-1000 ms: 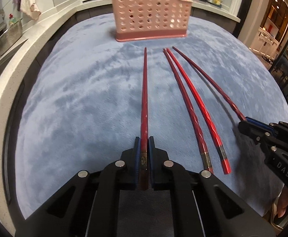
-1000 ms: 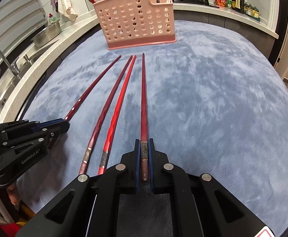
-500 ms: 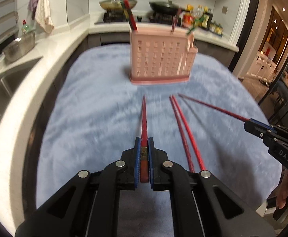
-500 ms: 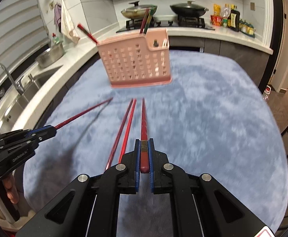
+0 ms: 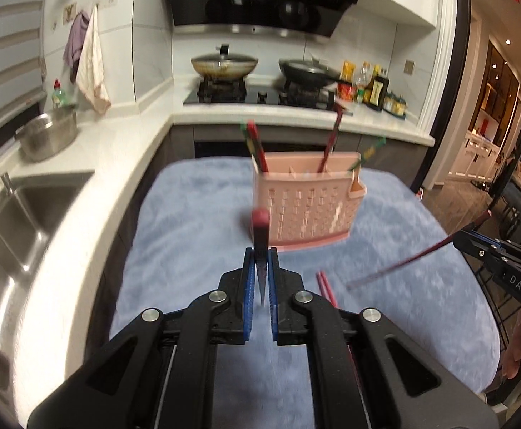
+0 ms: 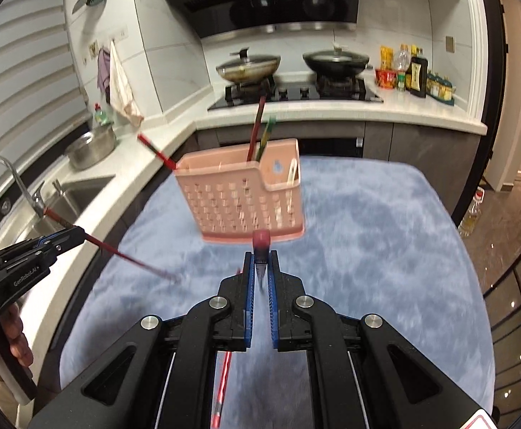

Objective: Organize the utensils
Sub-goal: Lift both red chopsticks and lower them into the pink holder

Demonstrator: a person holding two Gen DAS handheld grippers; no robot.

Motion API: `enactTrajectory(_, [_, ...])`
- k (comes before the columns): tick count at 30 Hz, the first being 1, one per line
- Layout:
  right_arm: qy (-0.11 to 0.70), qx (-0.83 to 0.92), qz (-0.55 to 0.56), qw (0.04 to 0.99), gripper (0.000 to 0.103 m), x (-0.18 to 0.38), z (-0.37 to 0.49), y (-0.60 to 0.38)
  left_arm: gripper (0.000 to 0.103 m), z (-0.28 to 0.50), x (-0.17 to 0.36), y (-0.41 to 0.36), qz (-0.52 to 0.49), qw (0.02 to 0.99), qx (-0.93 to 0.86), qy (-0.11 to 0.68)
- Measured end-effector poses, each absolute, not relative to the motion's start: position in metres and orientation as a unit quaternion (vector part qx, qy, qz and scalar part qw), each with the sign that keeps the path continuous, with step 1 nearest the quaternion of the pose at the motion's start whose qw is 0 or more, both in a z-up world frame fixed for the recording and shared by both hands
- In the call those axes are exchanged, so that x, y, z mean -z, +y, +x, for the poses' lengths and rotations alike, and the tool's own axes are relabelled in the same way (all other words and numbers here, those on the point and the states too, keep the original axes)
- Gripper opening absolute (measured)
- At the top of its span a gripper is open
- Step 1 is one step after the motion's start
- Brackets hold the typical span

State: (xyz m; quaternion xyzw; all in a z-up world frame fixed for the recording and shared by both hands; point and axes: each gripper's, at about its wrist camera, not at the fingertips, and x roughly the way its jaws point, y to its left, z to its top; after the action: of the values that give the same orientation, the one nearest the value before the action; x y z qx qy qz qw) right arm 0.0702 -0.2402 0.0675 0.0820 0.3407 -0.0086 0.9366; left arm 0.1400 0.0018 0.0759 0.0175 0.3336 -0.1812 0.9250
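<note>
step: carrying chopsticks to holder | left tool (image 5: 260, 271) clamps one chopstick (image 5: 260, 228) | right tool (image 6: 260, 271) clamps another chopstick (image 6: 260, 243) | pink holder (image 6: 246, 196) near surface's far edge | next: tip points down, drop into compartment

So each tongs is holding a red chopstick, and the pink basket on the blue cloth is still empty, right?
Not quite. The pink basket already holds several chopsticks, as the right wrist view shows. Left tongs and right tongs do each grip a red chopstick, and the basket stands on the blue cloth.
</note>
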Motion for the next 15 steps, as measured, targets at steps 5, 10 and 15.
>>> enactTrajectory(5, [0.314, 0.004, 0.093, 0.945, 0.007, -0.092, 0.085, -0.249, 0.007, 0.157, -0.112, -0.001, 0.009, 0.934, 0.193, 0.300])
enactTrajectory(10, [0.283, 0.001, 0.098, 0.954, 0.007, -0.122, 0.100, -0.258, 0.007, 0.171, -0.147, -0.008, 0.004, 0.941, 0.207, 0.269])
enactTrajectory(15, [0.245, -0.008, 0.107, 0.964, 0.007, -0.157, 0.118, -0.263, 0.007, 0.185, -0.183, -0.021, 0.004, 0.949, 0.216, 0.231])
